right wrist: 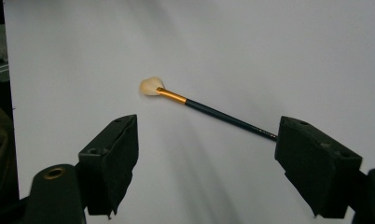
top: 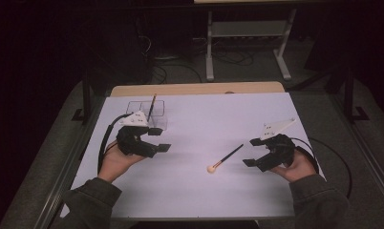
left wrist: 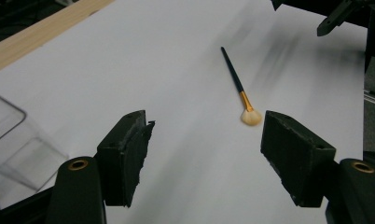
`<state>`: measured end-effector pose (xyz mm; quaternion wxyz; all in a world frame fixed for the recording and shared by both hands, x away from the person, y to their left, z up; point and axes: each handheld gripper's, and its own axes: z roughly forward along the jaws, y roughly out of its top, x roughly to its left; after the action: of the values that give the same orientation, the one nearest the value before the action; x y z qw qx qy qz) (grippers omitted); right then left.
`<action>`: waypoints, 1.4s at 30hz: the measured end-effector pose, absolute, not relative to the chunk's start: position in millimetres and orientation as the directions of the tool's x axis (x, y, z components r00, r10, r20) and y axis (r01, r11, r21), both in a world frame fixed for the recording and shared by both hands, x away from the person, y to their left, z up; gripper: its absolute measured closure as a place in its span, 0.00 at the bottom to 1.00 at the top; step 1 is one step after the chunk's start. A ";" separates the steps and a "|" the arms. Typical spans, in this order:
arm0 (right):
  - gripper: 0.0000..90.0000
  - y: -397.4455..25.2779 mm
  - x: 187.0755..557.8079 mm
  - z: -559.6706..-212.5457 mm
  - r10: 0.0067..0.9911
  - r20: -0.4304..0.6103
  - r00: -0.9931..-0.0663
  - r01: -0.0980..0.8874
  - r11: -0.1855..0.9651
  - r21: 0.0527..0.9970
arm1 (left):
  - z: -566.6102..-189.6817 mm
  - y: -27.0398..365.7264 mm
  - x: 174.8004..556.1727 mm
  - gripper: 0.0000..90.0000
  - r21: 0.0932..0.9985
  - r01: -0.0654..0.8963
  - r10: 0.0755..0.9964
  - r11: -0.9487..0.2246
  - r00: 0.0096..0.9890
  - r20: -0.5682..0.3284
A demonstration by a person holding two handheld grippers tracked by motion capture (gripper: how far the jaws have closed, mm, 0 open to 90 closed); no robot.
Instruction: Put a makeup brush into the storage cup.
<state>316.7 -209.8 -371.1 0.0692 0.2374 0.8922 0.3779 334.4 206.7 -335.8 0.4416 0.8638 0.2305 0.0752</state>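
— Grippers first: left gripper [top: 154, 145] and right gripper [top: 257, 160] both stand with jaws wide apart, nothing between them.

— And the brush [top: 225, 158]?

— Flat on the white table [top: 195, 191], between the two, its handle tip nearer the right one (a second brush [top: 152, 107] stands in the clear organizer [top: 159, 109]).

— Handling?

— Likely light, thin, stiff; prone to roll. Grip mid-handle, clear of the soft bristles [right wrist: 150, 86].

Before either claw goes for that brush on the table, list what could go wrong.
1. The brush lies flat on the white sheet; the open right claw may push it aside rather than lift it.
2. A brush leans in the clear organiser by the left claw; a bump could tip it.
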 end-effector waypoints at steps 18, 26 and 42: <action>0.21 -221.6 292.3 -393.0 0.508 0.078 -0.858 0.391 0.547 0.740 | -350.2 151.6 340.3 0.34 0.765 0.314 0.408 -0.562 0.910 -0.073; 0.21 -224.9 286.2 -399.8 0.519 0.087 -0.850 0.400 0.531 0.747 | -355.2 129.2 342.7 0.34 0.749 0.316 0.403 -0.582 0.913 -0.072; 0.20 -234.4 283.5 -403.0 0.533 0.096 -0.841 0.409 0.509 0.757 | -367.5 82.6 354.5 0.36 0.666 0.349 0.388 -0.659 0.917 -0.095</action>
<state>283.5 -234.4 -403.0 0.0747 0.2723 0.8653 0.4141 354.5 82.6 -367.5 0.3598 0.9104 0.2023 0.0276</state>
